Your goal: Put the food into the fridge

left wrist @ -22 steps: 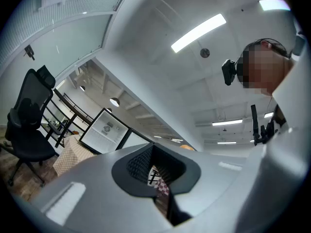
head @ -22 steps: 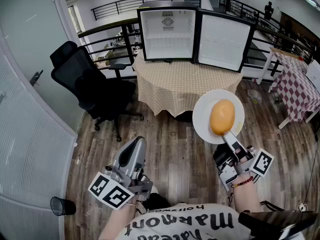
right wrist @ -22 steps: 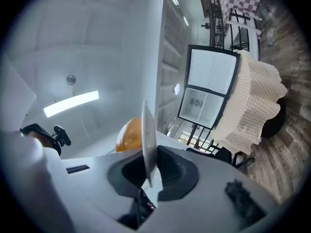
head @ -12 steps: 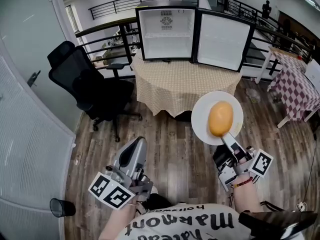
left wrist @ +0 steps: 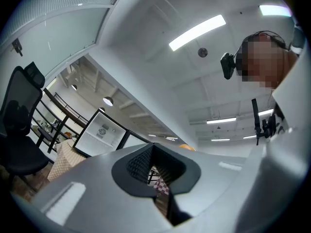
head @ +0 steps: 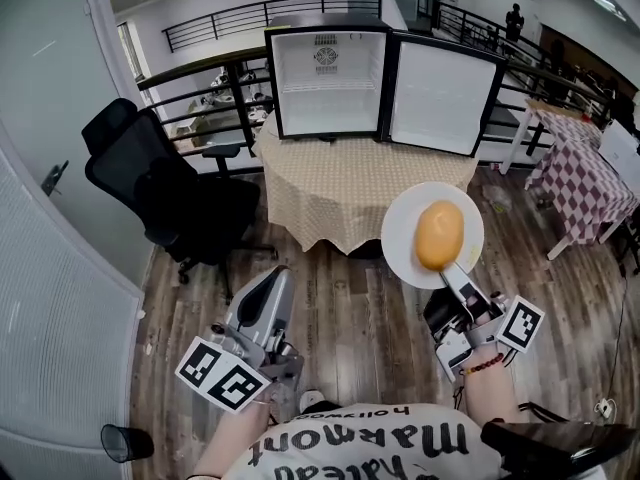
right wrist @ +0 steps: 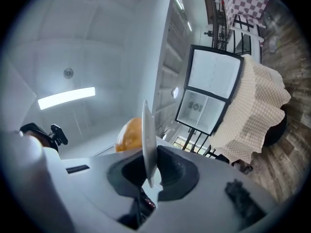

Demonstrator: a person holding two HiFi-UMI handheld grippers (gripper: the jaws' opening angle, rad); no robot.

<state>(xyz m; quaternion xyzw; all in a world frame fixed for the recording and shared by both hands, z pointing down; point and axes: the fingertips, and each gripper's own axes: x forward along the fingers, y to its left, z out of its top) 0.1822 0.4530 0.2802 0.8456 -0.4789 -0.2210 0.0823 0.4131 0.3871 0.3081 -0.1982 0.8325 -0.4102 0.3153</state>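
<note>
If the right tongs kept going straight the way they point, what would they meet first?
Probably the near edge of the cloth-covered table, with the held plate leading; depth is unclear.

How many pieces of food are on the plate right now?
1: an orange rounded piece lies on the white plate, whose edge the right gripper clamps. Nothing else shows on the plate.

Worktop under a checked cloth, ahead of the right tool, well apart from it. On it: fridge, upright at the far edge, door swung open.

Plank floor below both tools. On the floor: black office chair, ahead and left of the left tool; black container, behind and left of it.
</note>
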